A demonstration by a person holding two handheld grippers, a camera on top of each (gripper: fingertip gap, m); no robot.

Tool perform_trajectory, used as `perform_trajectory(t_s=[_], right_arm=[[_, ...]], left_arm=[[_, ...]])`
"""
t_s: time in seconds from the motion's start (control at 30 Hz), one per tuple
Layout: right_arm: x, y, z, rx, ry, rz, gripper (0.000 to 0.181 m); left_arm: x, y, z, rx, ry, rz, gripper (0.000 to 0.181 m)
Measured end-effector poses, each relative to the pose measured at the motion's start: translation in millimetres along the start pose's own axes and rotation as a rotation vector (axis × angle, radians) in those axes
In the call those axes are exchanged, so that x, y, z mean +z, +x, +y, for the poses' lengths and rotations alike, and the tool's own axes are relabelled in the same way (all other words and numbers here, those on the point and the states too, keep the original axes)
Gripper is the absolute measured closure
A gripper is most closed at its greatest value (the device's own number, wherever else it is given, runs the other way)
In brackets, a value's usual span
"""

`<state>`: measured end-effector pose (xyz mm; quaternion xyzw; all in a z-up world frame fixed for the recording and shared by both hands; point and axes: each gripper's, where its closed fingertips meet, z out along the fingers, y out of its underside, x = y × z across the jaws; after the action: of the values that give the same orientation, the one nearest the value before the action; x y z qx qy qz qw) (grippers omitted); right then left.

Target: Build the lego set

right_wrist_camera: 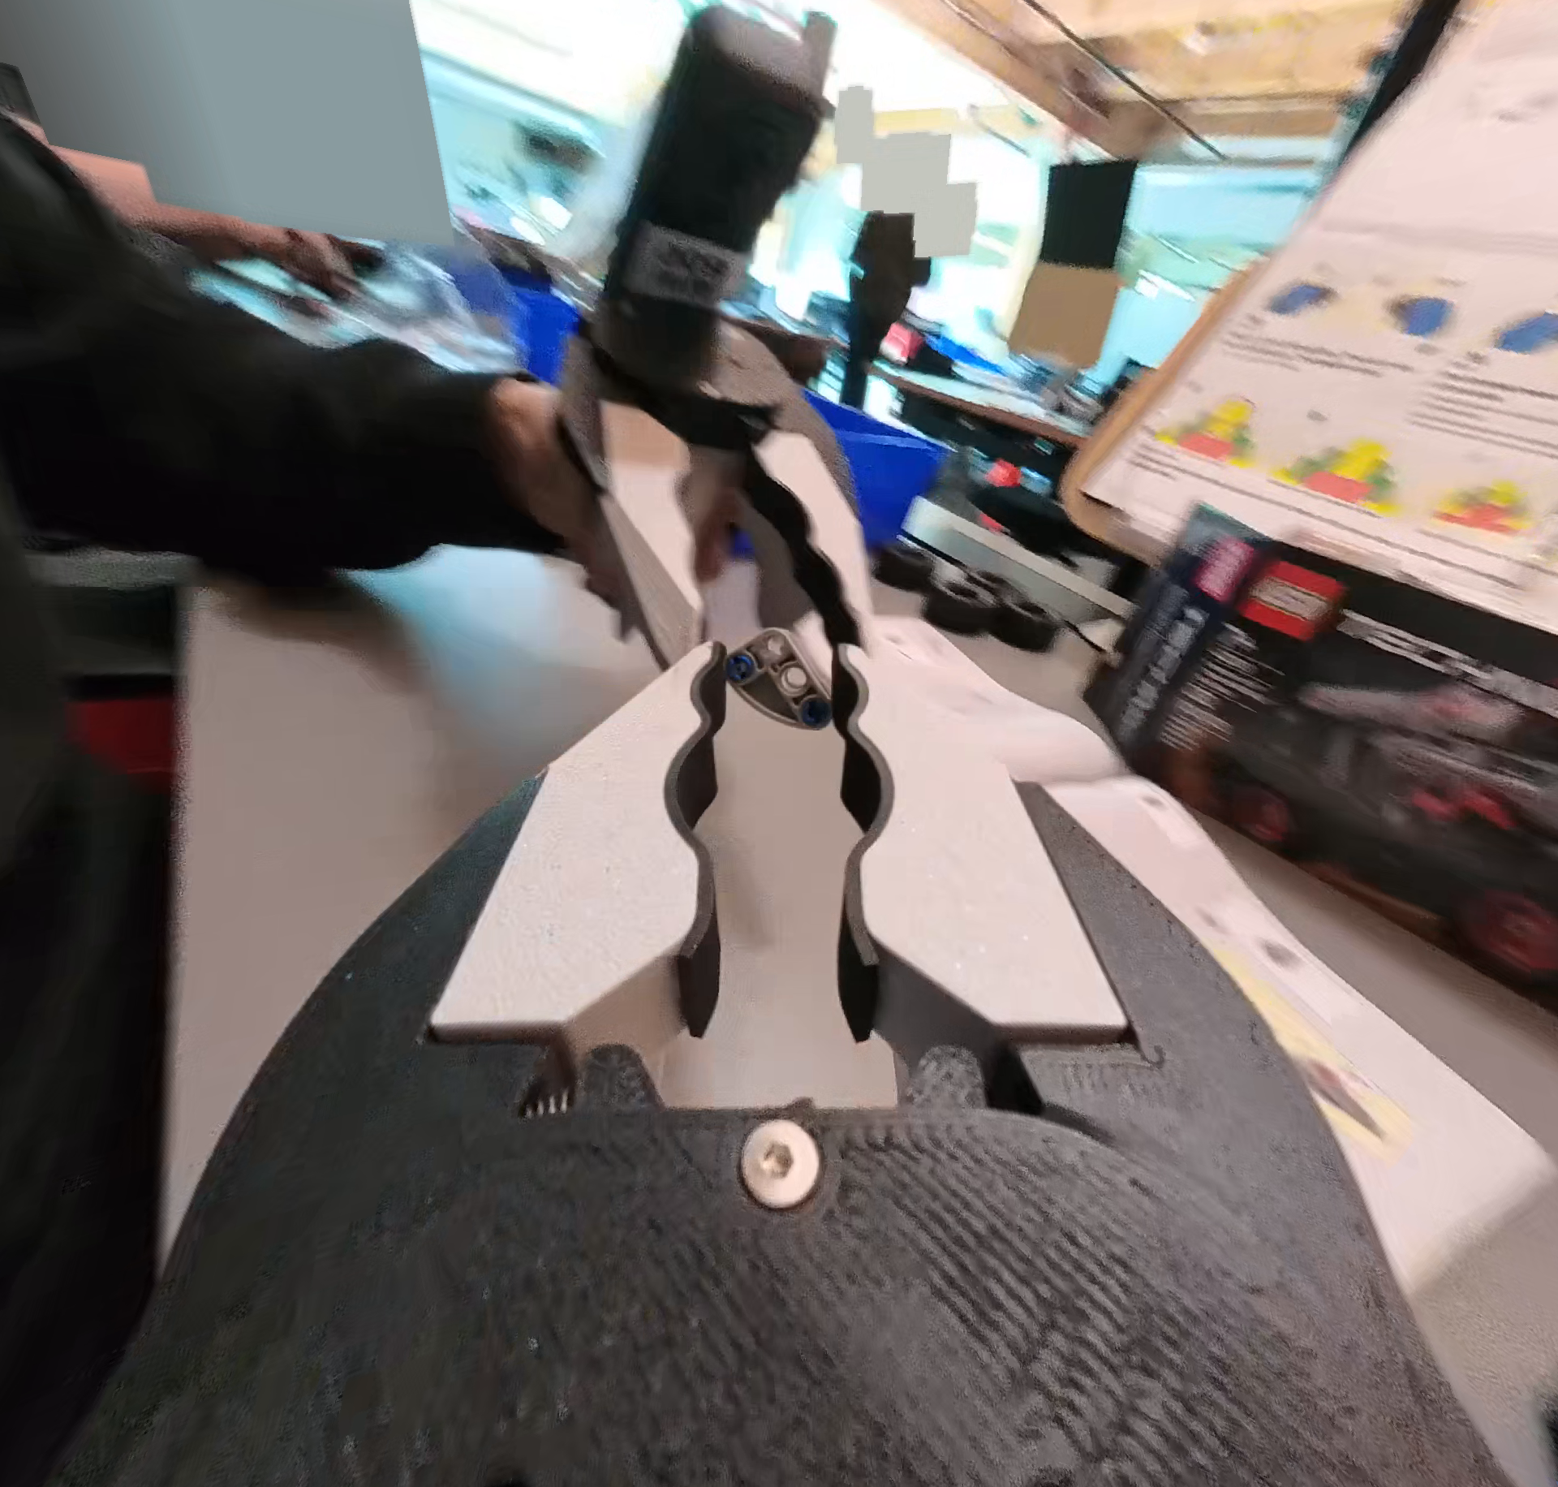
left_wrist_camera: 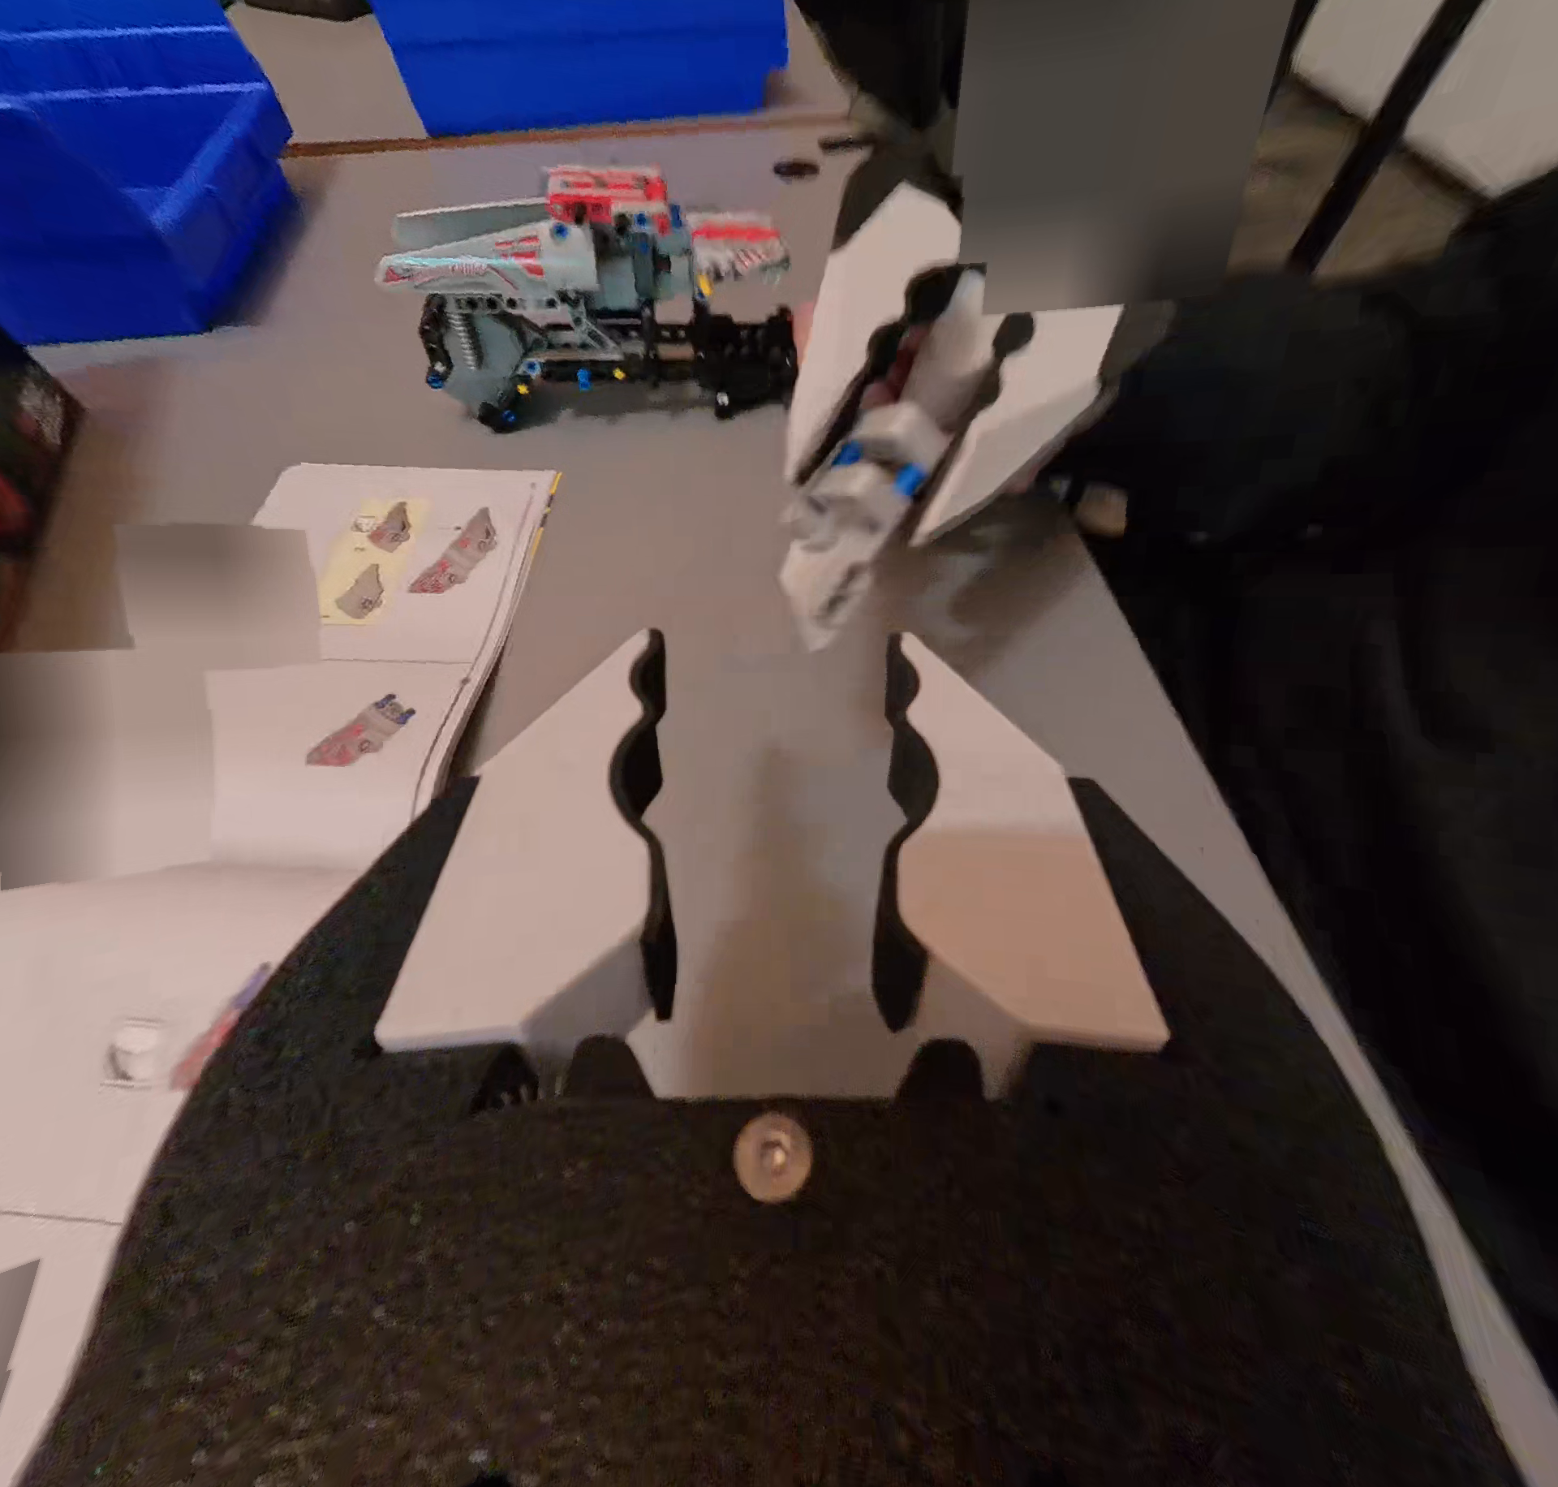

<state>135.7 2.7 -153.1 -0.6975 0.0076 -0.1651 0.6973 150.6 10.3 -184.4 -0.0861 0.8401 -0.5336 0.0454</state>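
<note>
**Panel in right tool, left tool empty**

Left wrist view: my left tool is spread, nothing between its fingers, above the bench. My right tool is clenched on a grey lego panel, long axis pointing down-left. Half-built model and instruction booklet lie beyond. Right wrist view shows only the panel's end with blue pins; the rest is hidden, background blurred.

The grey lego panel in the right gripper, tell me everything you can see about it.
The grey lego panel is a small, curved, plastic-looking piece with round holes and two blue pins at its near end. It is pinched at the tips of the right gripper, held in the air above the table. In the left wrist view it looks long and angular, hanging tilted down past the fingertips. Nothing else touches it.
</note>
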Motion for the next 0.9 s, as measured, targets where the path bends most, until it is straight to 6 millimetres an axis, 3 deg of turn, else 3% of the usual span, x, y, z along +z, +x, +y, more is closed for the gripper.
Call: perform_trajectory(t_s=[0.1,0.2,0.23,0.27,0.33,0.43,0.67,0.8,0.9], right_arm=[[-3.4,-12.0,-6.9,-0.021,0.052,-0.071,0.159],[-1.4,-24.4,-7.0,-0.052,0.051,-0.136,0.159],[0.2,-25.7,-6.1,-0.050,0.043,-0.138,0.159],[2.7,-21.3,-0.8,-0.031,0.005,-0.111,0.158],[5.4,-14.7,3.4,-0.011,-0.024,-0.066,0.158],[7.2,-18.4,-8.1,0.051,0.039,-0.080,0.159],[13.9,-7.3,-5.7,0.139,-0.009,-0.017,0.158],[6.7,8.5,3.6,0.209,-0.087,0.062,0.148],[2.4,6.3,6.7,0.318,-0.101,0.048,0.150]], left_arm=[[3.4,15.8,4.5,0.069,-0.052,0.064,0.126],[5.8,35.6,2.4,0.091,-0.046,0.154,0.128],[5.8,35.5,-0.3,0.115,-0.033,0.138,0.136],[4.6,32.7,-6.0,0.170,-0.002,0.095,0.147],[-0.4,28.8,-16.0,0.350,0.057,-0.010,0.150],[-1.6,22.2,-6.9,0.555,-0.031,-0.128,0.160],[-6.7,6.3,-14.5,0.774,0.001,-0.401,0.176],[-11.4,-10.4,-13.7,0.837,-0.003,-0.596,0.177],[-14.9,-19.7,-10.7,0.957,-0.076,-0.713,0.177]])
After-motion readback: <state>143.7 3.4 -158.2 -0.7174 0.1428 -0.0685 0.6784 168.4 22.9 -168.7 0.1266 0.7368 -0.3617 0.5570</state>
